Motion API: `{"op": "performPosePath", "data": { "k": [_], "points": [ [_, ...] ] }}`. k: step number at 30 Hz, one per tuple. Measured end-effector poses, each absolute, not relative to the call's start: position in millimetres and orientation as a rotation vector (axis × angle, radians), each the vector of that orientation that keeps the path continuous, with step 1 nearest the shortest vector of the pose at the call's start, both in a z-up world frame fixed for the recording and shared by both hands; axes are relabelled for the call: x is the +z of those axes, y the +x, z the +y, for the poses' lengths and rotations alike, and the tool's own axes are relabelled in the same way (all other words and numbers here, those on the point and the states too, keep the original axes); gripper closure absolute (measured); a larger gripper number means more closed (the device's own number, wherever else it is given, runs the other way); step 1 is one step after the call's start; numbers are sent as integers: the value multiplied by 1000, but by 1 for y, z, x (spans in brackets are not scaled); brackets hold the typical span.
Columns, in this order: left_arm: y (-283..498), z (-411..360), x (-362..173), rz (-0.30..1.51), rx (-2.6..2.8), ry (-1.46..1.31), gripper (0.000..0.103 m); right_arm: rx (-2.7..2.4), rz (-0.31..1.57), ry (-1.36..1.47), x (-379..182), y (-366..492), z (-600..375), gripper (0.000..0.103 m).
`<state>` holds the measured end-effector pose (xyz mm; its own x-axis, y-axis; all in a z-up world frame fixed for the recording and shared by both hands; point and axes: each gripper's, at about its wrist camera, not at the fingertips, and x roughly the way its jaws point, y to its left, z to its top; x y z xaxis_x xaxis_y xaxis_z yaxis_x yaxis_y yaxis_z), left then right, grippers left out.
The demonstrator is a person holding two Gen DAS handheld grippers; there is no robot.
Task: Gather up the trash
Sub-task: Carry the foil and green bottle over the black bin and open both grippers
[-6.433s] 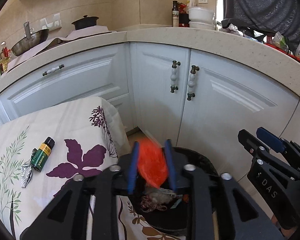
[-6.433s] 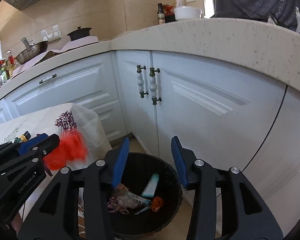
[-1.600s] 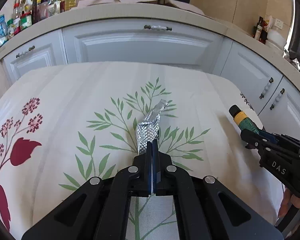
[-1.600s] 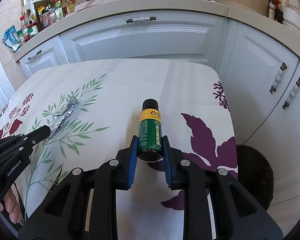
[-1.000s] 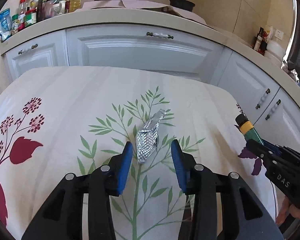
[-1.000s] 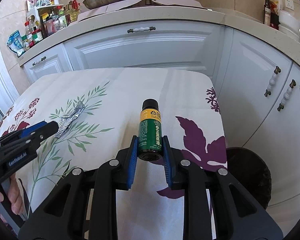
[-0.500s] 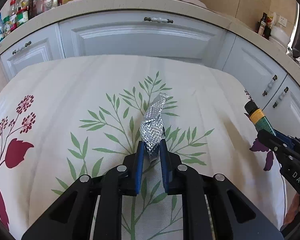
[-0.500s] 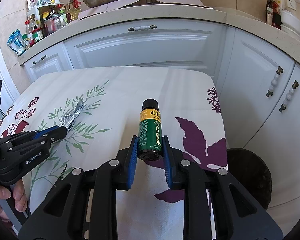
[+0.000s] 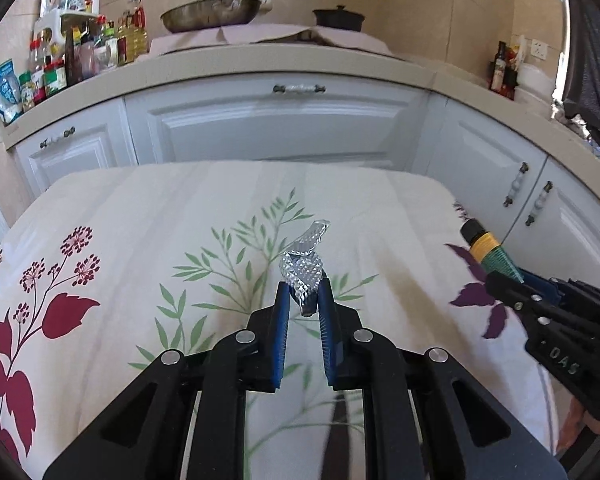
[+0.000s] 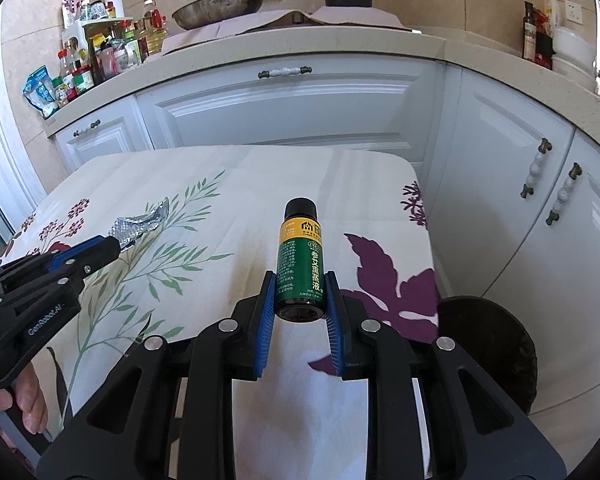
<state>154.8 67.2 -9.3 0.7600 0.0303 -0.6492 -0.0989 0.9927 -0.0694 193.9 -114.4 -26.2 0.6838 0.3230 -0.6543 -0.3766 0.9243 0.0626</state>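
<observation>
Each claw (image 9: 303, 298) (image 10: 300, 286) is matte black with blue ribbed pads (image 10: 265, 312), silver screws and white lettering.

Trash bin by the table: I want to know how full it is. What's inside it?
Only the bin's dark rim and outer wall show, past the tablecloth corner. Its inside cannot be seen from this angle.

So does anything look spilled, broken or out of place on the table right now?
Nothing spilled or broken. The left gripper pinches a crumpled foil wrapper; the right gripper clamps a capped green bottle.
</observation>
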Motion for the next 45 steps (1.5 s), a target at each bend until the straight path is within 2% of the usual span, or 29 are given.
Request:
{"op": "performPosePath", "data": {
  "k": [10, 20, 31, 43, 44, 45],
  "points": [
    [143, 20, 13, 653, 10, -73, 88, 327, 659, -43, -9, 172, -164, 80],
    [142, -66, 26, 595, -114, -27, 88, 192, 608, -17, -7, 158, -244, 80],
    [156, -148, 13, 579, -214, 40, 88, 85, 603, 15, -21, 158, -309, 80],
    [174, -180, -4, 599, -221, 67, 88, 35, 607, 47, -40, 170, -337, 80],
    [176, -181, -5, 600, -222, 67, 88, 32, 603, 52, -41, 171, -339, 78],
    [178, -183, -6, 601, -222, 71, 87, 33, 604, 58, -42, 174, -340, 73]
  ]
}}
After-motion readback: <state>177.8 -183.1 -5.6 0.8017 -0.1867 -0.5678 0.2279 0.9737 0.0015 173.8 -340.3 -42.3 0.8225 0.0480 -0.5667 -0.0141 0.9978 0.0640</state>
